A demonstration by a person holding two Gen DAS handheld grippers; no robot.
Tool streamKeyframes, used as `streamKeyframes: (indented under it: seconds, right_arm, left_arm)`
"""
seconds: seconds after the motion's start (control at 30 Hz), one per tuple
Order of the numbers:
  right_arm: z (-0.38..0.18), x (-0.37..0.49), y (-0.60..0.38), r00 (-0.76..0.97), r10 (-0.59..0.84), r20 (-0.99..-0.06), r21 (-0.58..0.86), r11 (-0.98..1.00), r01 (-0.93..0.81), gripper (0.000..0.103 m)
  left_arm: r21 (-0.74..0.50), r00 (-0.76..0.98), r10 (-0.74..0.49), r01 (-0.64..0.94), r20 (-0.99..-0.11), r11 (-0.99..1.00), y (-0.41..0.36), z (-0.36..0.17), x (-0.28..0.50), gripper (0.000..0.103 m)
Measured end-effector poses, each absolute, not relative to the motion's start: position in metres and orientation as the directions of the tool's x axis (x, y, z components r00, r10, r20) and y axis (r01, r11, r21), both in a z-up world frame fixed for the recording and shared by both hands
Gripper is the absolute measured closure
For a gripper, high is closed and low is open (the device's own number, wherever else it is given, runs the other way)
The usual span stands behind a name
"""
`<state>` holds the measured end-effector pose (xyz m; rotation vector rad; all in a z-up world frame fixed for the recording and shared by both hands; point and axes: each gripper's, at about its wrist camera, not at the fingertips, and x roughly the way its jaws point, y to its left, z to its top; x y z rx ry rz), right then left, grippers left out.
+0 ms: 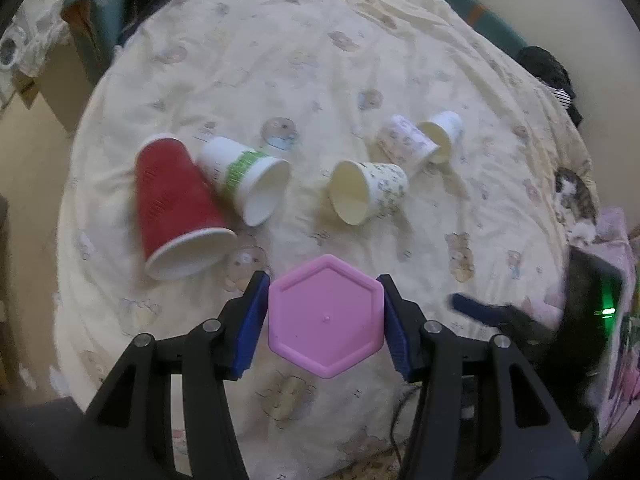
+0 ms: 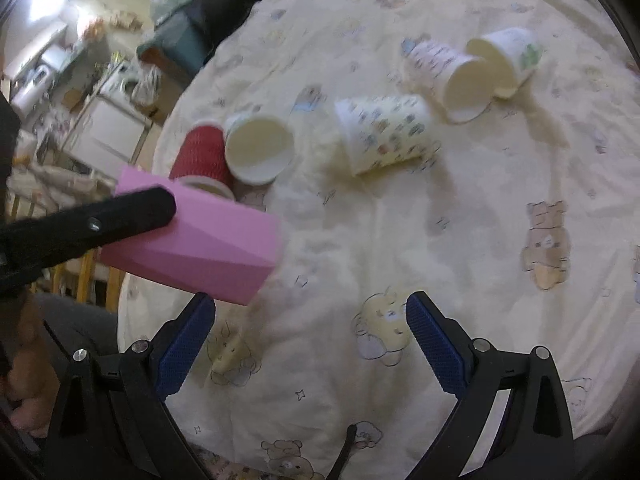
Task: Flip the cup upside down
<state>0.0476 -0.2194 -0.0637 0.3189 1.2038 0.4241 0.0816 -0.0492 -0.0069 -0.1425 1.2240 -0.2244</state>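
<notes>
We find no text, brand, number or sign that we can read in either view. The sheet (image 1: 320,60) carries only cartoon bear prints, and the paper cups (image 2: 384,136) show small picture patterns too blurred to make out as letters. The green band on one cup (image 1: 240,172) has marks we cannot read.

Toppled paper cups (image 1: 368,192) beyond bare bedsheet (image 2: 400,248)

Home bedroom: bed (image 1: 320,60) under a cartoon-bear sheet (image 2: 400,240); cluttered kitchen counter (image 2: 52,64) visible beyond.
</notes>
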Motion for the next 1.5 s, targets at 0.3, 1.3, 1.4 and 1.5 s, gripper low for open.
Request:
streamKeyframes:
  seconds: [0.3,1.3,1.4,1.5]
  right_arm:
    - [-0.018,0.024,-0.305,0.544,0.372,-0.752,0.446,0.895,0.005,0.000]
    - [-0.023,0.026,-0.339,0.535,0.460,-0.708,0.596,0.796,0.105,0.000]
    - [-0.023,0.027,-0.336,0.533,0.453,-0.715,0.585,0.805,0.101,0.000]
    - [-0.024,0.027,-0.334,0.525,0.449,-0.723,0.576,0.812,0.099,0.000]
  left_arm:
    - [-0.123,0.296,-0.134,0.056,-0.946,0.991,-0.077,-0.033,0.097,0.053]
    - [0.008,0.312,-0.013,0.065,-0.950,0.998,-0.118,-0.065,0.111,0.029]
    - [-0.001,0.357,-0.023,0.064,-0.934,0.998,-0.115,-0.056,0.107,0.022]
    - [-0.010,0.382,-0.038,0.074,-0.923,0.997,-0.113,-0.046,0.101,0.022]
